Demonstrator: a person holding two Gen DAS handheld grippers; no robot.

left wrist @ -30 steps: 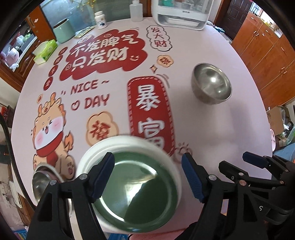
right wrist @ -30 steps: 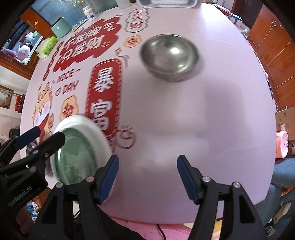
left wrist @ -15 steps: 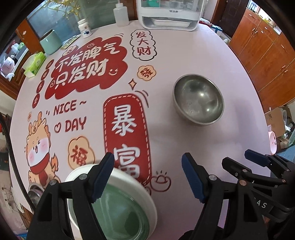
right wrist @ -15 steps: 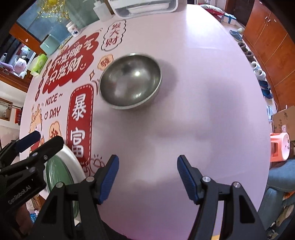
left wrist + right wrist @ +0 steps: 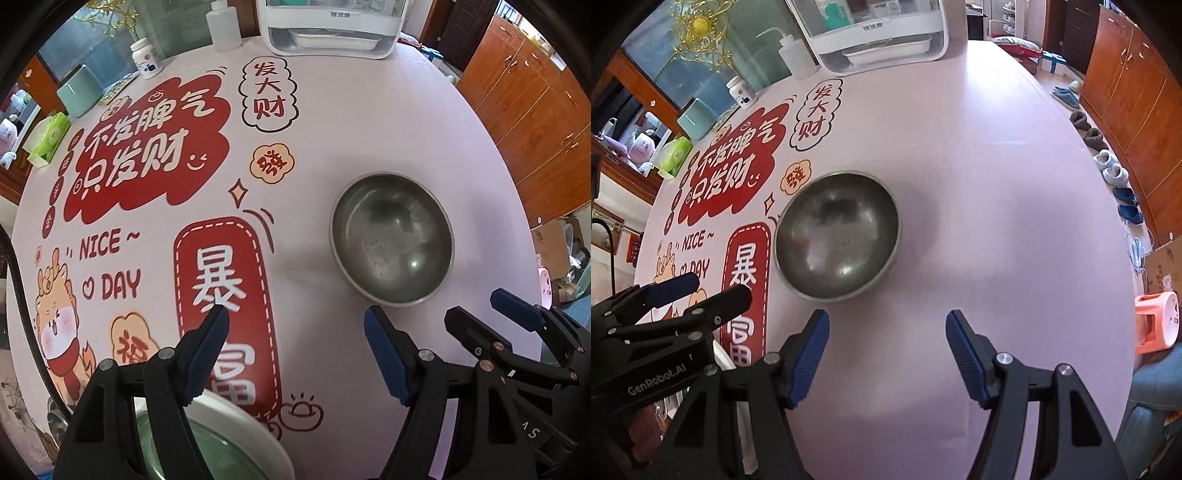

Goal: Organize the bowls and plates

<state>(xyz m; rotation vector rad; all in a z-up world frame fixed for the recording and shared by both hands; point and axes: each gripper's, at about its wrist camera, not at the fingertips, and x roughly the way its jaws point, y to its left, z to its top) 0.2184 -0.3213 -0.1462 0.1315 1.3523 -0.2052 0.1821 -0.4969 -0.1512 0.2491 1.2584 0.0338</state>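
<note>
Fingers [image 5: 812,350] apart near upright steel bowl [image 5: 836,236]

**Metal, plastic and printed cloth**

The bowl [image 5: 837,236] is dull brushed steel with faint glints. The plate [image 5: 236,439] looks glossy, white-rimmed with a green centre. The tablecloth [image 5: 979,177] is smooth, matt pink with printed red graphics. Gripper pads [image 5: 809,354] are ribbed blue on matt black plastic. The cabinets [image 5: 535,122] are polished wood.
</note>
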